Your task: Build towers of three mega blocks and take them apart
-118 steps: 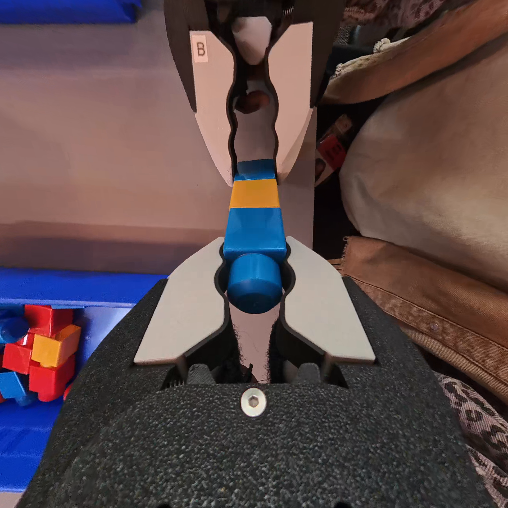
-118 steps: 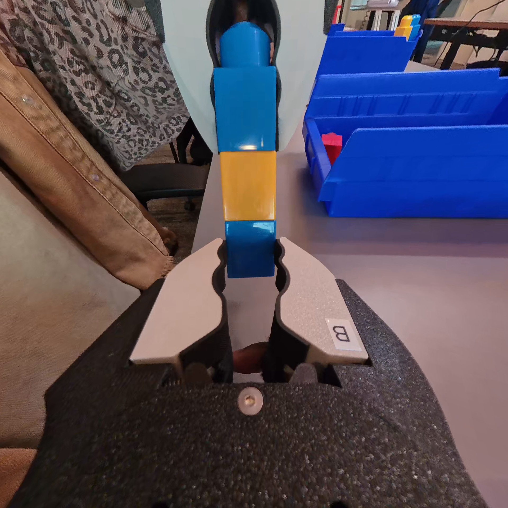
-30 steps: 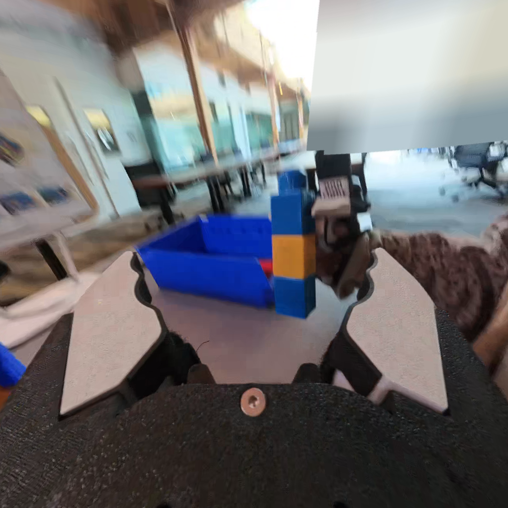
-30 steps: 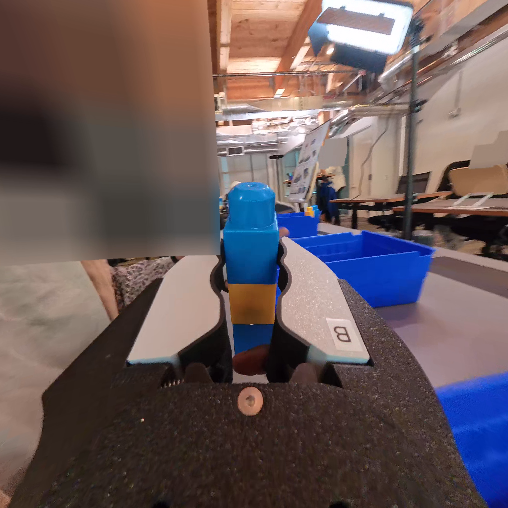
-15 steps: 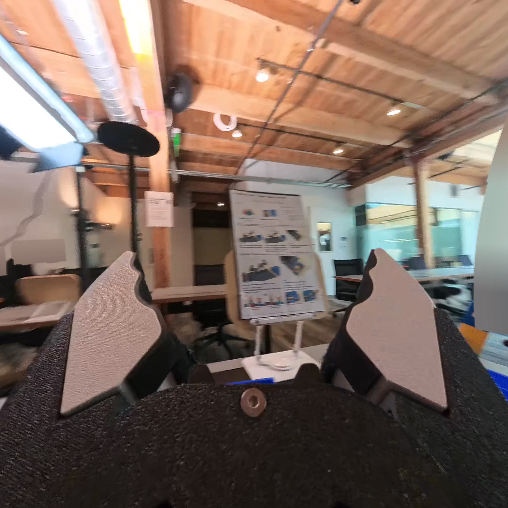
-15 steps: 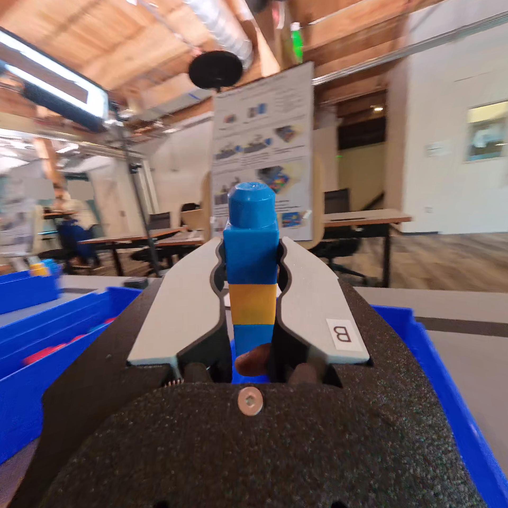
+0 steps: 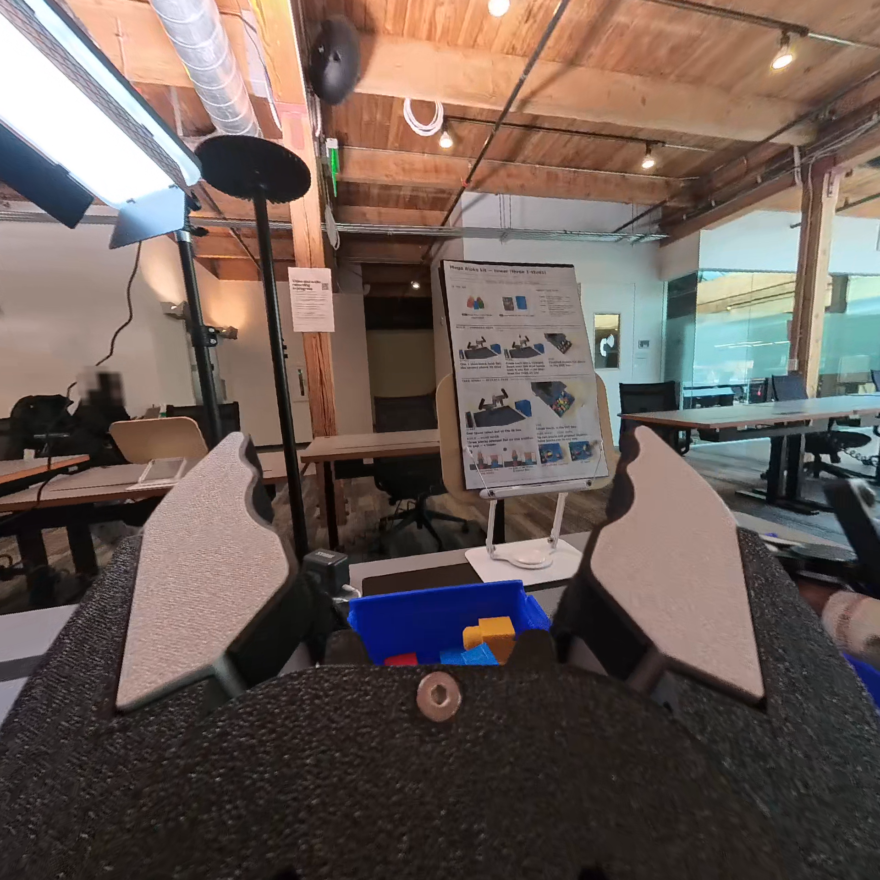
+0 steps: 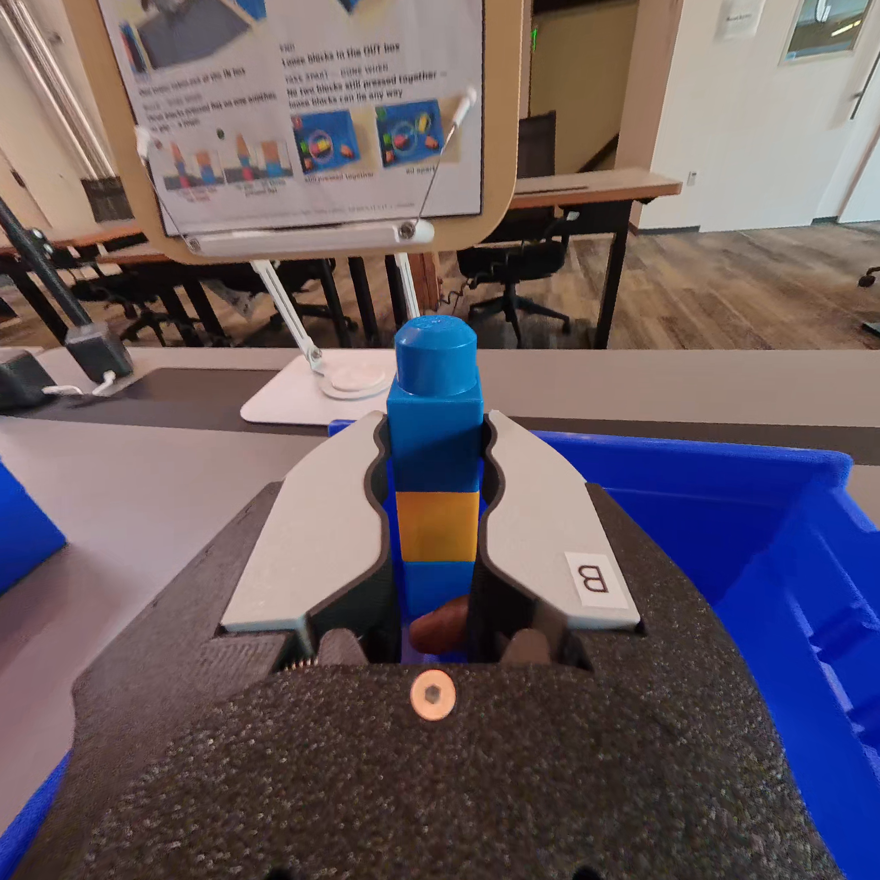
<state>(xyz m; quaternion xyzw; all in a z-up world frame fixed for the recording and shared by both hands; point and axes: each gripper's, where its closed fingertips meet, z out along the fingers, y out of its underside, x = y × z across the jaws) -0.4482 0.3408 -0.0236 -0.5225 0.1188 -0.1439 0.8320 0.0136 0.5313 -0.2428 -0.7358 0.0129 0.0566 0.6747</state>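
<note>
1. Tower (image 8: 435, 481) of blue, yellow and blue blocks sits clamped between the right gripper (image 8: 435, 421) pads, above a blue bin (image 8: 714, 524) at 3 o'clock.
2. Left gripper (image 7: 440, 481) fingers gape wide on nothing; another blue bin (image 7: 428, 614) of loose blocks lies at 6 o'clock.

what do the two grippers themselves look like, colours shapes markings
Both the left gripper and right gripper have a rough black textured body with one silver screw, plus two flat light-grey fingers edged by wavy black pads. The right one's finger carries a white sticker.
</note>
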